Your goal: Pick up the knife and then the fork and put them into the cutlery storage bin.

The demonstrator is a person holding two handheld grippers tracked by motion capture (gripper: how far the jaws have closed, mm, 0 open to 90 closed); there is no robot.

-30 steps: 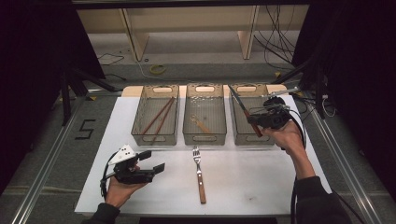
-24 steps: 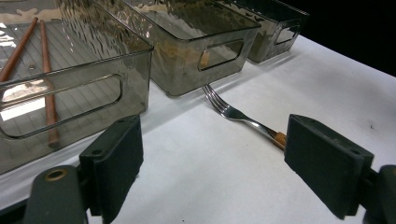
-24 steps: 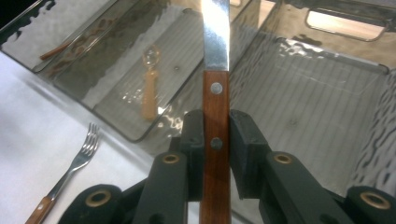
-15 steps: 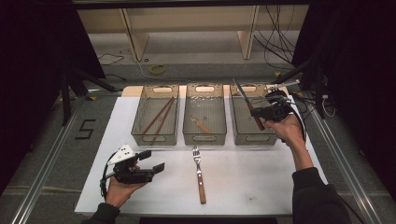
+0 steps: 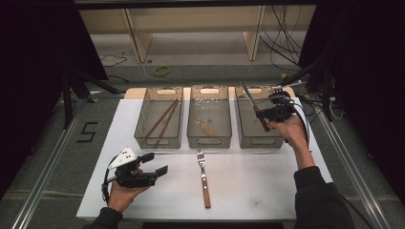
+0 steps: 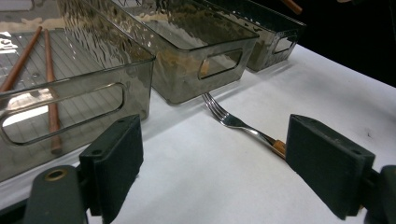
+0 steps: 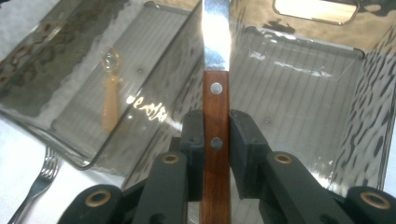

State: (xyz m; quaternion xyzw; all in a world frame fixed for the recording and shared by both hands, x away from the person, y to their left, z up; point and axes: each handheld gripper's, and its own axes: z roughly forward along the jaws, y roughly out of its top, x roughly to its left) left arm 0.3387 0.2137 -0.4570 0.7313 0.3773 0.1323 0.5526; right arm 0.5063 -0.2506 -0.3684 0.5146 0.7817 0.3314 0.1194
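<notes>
Since the earlier frame our right tongs [image 5: 265, 113] have carried the knife [image 5: 253, 107] further over the right-hand bin [image 5: 258, 140], wooden handle clamped. Our left tongs [image 5: 154, 162] rest released on the bench [image 5: 267, 181], near the fork [image 5: 204, 175].

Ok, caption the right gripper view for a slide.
Right claw grips a wooden-handled knife above the empty right-hand bin.
</notes>
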